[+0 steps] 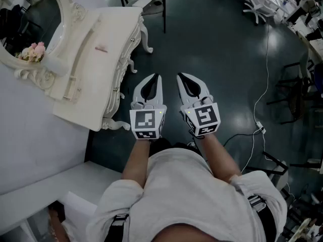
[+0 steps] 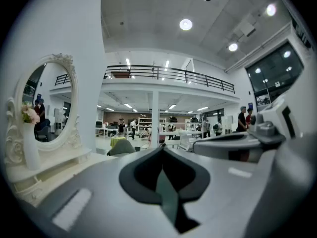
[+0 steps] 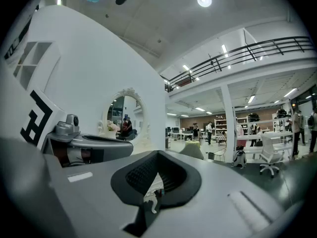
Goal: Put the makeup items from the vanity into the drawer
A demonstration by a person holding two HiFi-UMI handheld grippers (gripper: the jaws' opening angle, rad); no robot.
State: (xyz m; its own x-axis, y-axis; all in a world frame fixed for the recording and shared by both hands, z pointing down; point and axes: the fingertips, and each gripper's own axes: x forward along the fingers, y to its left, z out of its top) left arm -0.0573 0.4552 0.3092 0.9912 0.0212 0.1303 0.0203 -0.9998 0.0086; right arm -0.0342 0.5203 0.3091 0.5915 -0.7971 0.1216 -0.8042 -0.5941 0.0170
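Standing at far left: oval mirror (image 1: 25,19), pink flowers (image 1: 33,51) at its base, on cream vanity (image 1: 118,32). Small pink makeup item (image 1: 101,48) lies on vanity top. Left gripper (image 1: 155,77) over dark floor (image 1: 222,49), just right of vanity, jaws pressed together, nothing between. Right gripper (image 1: 180,77) close beside it, jaws likewise together, empty.

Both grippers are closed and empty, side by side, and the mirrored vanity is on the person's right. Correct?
No: the vanity with its mirror stands on the person's left, as the head view shows. The left gripper and right gripper are indeed shut, empty, side by side.
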